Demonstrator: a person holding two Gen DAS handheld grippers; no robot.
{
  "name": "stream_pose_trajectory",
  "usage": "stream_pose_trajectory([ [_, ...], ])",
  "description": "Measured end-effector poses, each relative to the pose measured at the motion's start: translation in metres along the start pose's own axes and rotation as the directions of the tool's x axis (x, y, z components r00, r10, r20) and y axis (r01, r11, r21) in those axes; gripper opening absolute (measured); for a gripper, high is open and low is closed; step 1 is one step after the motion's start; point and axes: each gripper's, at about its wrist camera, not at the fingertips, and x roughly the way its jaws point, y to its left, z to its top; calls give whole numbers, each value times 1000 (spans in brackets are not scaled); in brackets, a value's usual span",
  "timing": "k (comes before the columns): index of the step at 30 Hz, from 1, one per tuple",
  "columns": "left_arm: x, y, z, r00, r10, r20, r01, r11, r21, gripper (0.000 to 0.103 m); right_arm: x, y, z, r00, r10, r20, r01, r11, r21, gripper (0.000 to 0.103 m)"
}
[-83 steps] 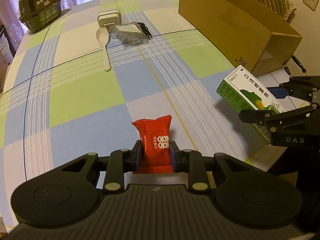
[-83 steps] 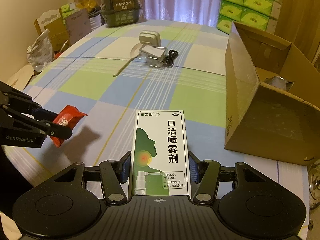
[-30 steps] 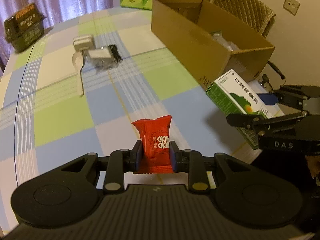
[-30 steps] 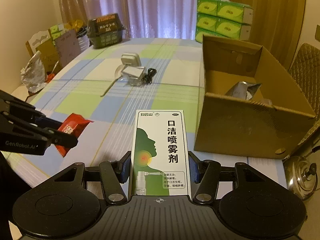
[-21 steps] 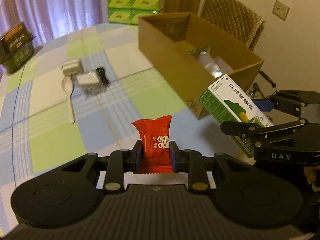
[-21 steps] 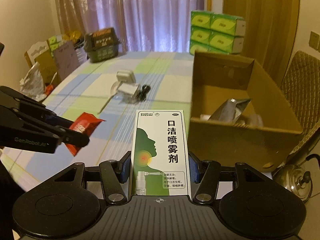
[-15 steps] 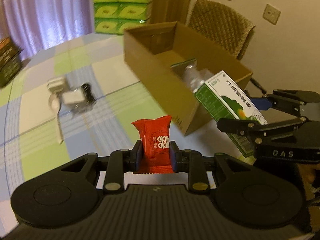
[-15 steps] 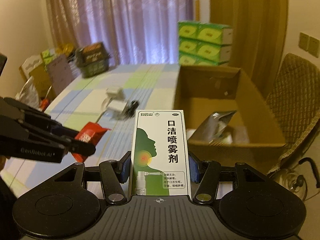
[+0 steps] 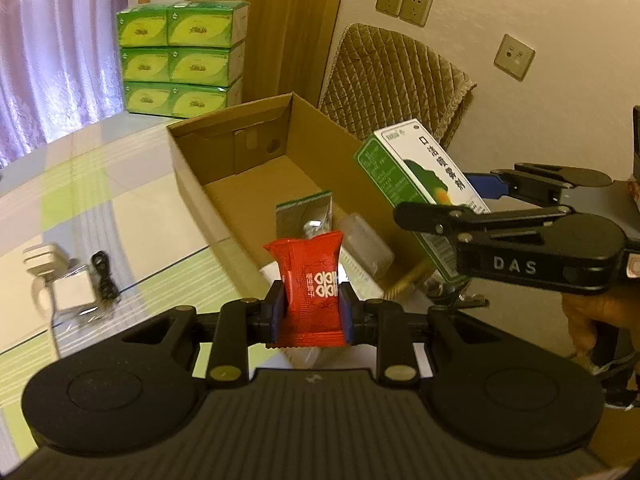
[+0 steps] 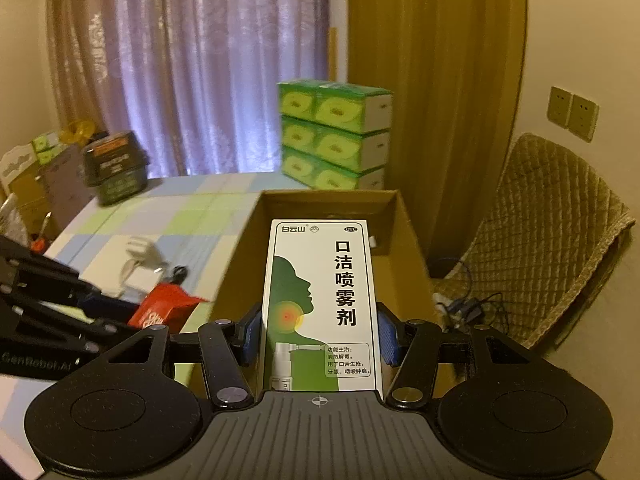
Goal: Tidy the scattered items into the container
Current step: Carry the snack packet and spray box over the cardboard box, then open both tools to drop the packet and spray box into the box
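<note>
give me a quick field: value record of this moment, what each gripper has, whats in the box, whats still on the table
left gripper: shut on red snack packet
right gripper: shut on green and white spray box, held above the box opening
cardboard box: open; holds a foil pouch and a clear plastic item
on table: white charger, black cable, blurred
</note>
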Motion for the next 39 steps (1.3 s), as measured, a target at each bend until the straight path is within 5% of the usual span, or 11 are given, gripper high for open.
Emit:
stream_pose_trajectory([
  [13,59,-3,19,999,-1,-32,0,1000,-19,24,39,-34,4,999,-17,-43,18,999,29,58],
  [16,68,2,16,999,18,-39,-19,999,-35,38,44,-36,3,999,-17,-49,19,999,38,58],
  [32,33,15,-10,998,56,3,-56,997,-51,40,61,-32,1,997,3,-74,1,998,59,58],
  [35,29,16,-14,998,56,6,-56,997,-55,40,60,-36,4,999,1,-47,4,996,90,89],
  [39,24,18,-21,998,60,11,-59,996,-71,41,51,-38,9,1000,-2,-29,5,995,100,89],
])
